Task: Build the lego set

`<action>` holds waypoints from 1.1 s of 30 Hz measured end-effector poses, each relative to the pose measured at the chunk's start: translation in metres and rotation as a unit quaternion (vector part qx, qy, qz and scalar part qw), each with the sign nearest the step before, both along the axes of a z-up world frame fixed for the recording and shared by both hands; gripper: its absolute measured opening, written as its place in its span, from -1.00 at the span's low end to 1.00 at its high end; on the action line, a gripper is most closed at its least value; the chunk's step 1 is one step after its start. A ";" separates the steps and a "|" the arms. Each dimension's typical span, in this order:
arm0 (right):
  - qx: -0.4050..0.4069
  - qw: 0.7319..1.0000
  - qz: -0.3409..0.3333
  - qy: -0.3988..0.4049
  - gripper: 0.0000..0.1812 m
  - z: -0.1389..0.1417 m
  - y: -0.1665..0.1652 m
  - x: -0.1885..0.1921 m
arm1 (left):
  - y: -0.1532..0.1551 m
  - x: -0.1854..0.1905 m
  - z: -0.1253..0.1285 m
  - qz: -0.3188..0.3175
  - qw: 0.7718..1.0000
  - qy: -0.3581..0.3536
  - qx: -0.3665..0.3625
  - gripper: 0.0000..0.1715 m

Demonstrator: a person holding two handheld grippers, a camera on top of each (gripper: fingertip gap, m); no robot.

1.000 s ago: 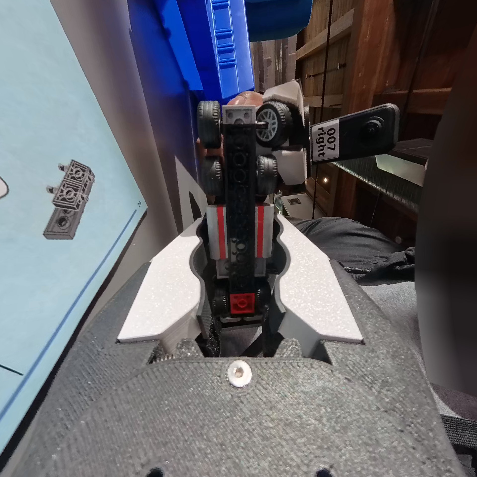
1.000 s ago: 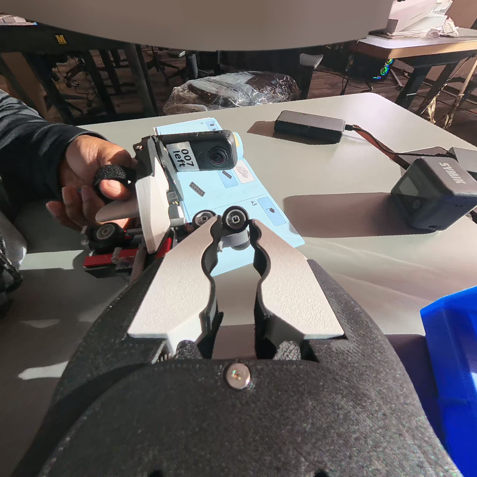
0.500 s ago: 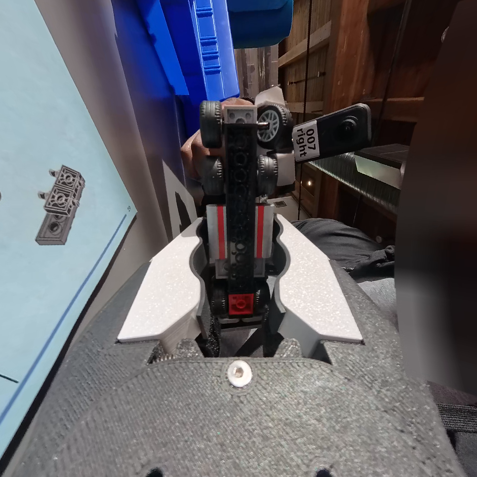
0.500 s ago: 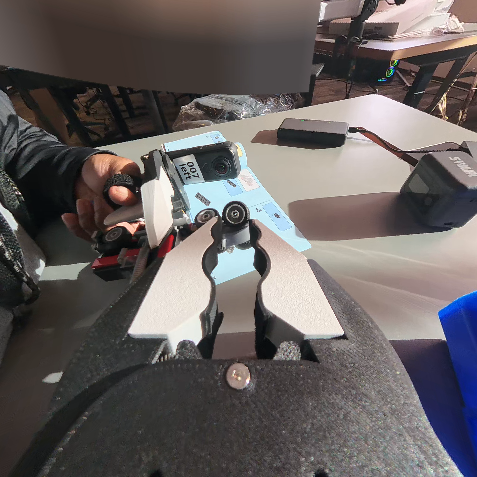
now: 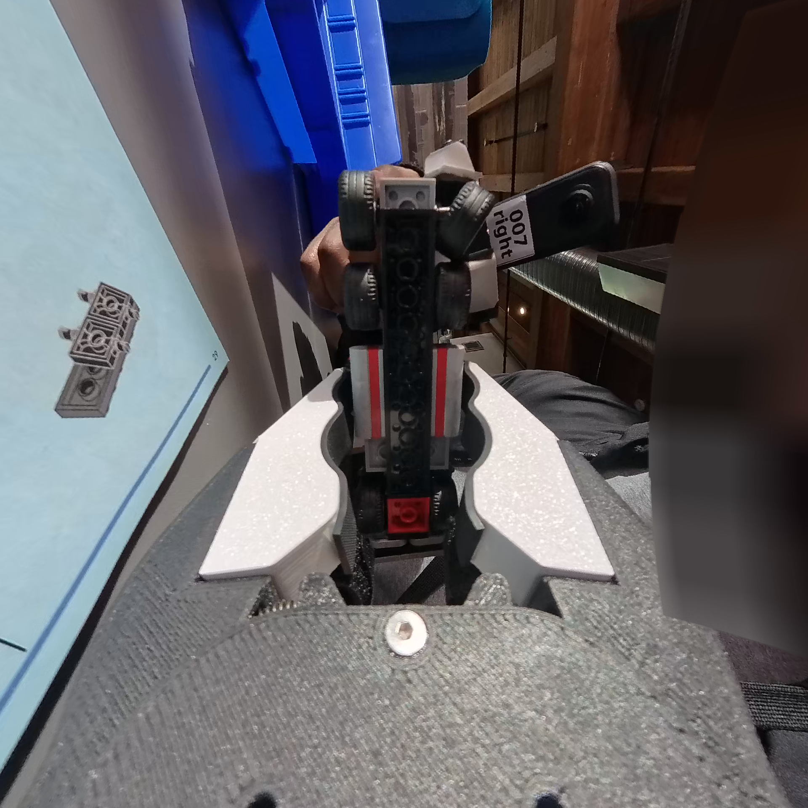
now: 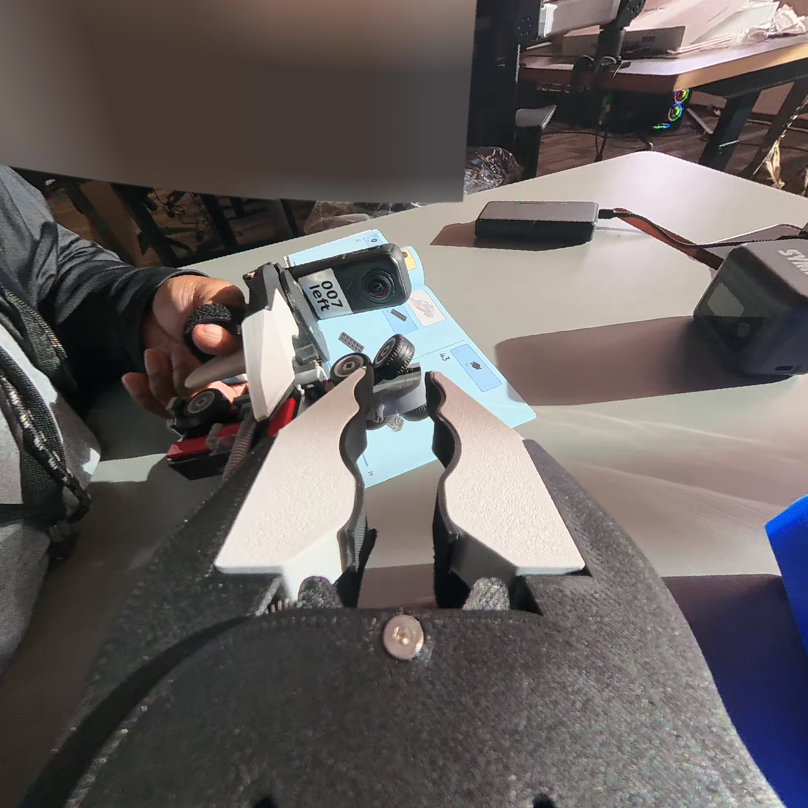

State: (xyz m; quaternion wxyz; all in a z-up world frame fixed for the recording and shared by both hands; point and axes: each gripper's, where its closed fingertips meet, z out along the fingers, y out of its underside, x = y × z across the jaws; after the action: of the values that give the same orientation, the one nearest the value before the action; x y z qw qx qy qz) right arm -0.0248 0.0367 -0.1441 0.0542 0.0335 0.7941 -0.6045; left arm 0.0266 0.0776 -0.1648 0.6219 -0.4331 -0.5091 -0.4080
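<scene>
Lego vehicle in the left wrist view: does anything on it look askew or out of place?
One far-end wheel on the lego vehicle, clamped in the left gripper, is cocked at an angle with its axle pin showing; the opposite wheel sits square. It probably is not fully seated.

Black power bank, dark camera box, grey table

Your right gripper has white speckled fingers with wavy dark inner pads, a black textured body and one silver screw; upper left, your sleeve is dark grey.
</scene>
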 end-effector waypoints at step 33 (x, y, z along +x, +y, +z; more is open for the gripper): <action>-0.014 0.890 0.036 -0.453 -0.48 -0.008 -0.004 0.006 | 0.006 0.005 -0.004 -0.011 0.998 0.044 -0.054 -0.42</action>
State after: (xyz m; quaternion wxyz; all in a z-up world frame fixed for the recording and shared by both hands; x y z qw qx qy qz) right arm -0.0184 0.0328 -0.1521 0.4307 0.2743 0.6753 -0.5323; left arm 0.0312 0.0832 -0.1686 0.6153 -0.4889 -0.4975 -0.3674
